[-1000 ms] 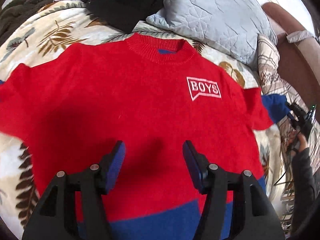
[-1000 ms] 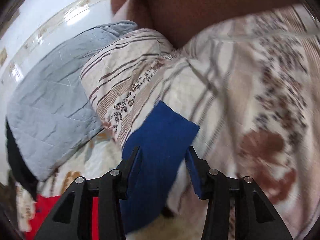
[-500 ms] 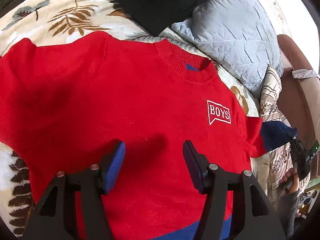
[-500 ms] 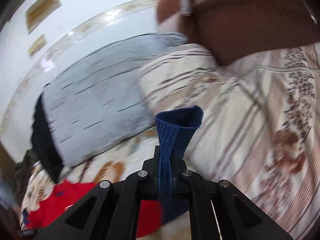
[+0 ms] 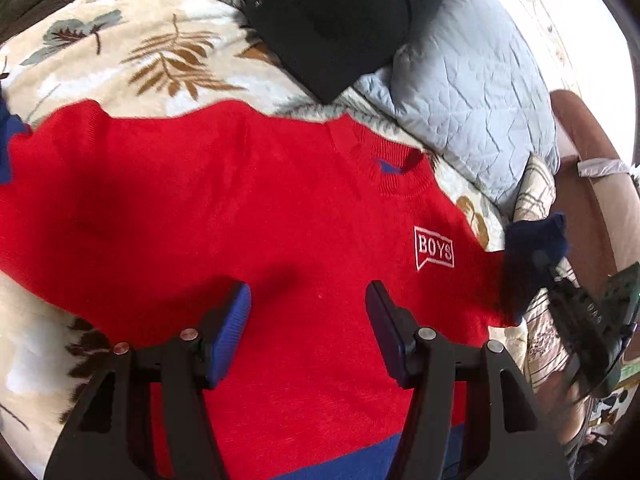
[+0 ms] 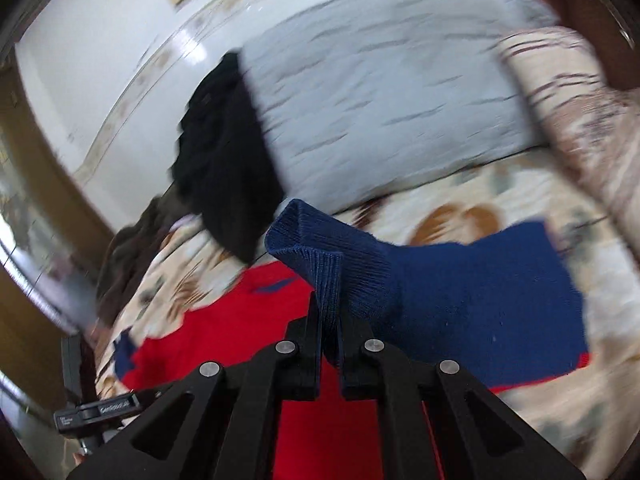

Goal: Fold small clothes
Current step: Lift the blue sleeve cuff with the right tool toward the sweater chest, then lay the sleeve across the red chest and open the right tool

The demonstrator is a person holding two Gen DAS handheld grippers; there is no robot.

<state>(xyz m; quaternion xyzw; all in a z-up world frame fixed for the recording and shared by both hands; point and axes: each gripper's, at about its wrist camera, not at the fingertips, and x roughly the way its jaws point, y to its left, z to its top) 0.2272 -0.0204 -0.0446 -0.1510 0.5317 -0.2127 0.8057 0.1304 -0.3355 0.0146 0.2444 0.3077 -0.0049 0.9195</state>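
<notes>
Right claw (image 6: 329, 334): clamped fully shut on the ribbed navy cuff (image 6: 320, 264) of the sweater's sleeve, knit bunched between the pads and folded over above them. Lifted clear of the bed, navy sleeve (image 6: 480, 304) trailing back toward the red body. Seen from the left wrist view as a dark blur just right of the BOYS logo (image 5: 435, 249).

Left claw (image 5: 308, 316): about half open, nothing between the pads, hovering over the middle of the red sweater (image 5: 240, 208), below and left of the logo. No contact visible.

Sweater spread front-up on the leaf-print blanket (image 5: 160, 52), collar (image 5: 392, 168) up and left of the logo, blue hem band well below it at the frame's bottom edge. Far sleeve's blue end at the left edge, well away from the logo. Grey quilted pillow (image 5: 472, 92) and a black garment (image 5: 340, 12) beyond the collar.

Handling, as a judgement: soft, light, limp knit; no stiffness to hold a crease, likely to sag and stretch if hauled by one point. Slightly grippy against the fleecy blanket, so prone to drag and wrinkle rather than slide. Ribbed cuff a good hold: thick, doubled, unlikely to slip. Next sensible holds: shoulder seam near the logo, or hem corner. Pinning the chest with the free claw probably useful while the sleeve crosses over.
</notes>
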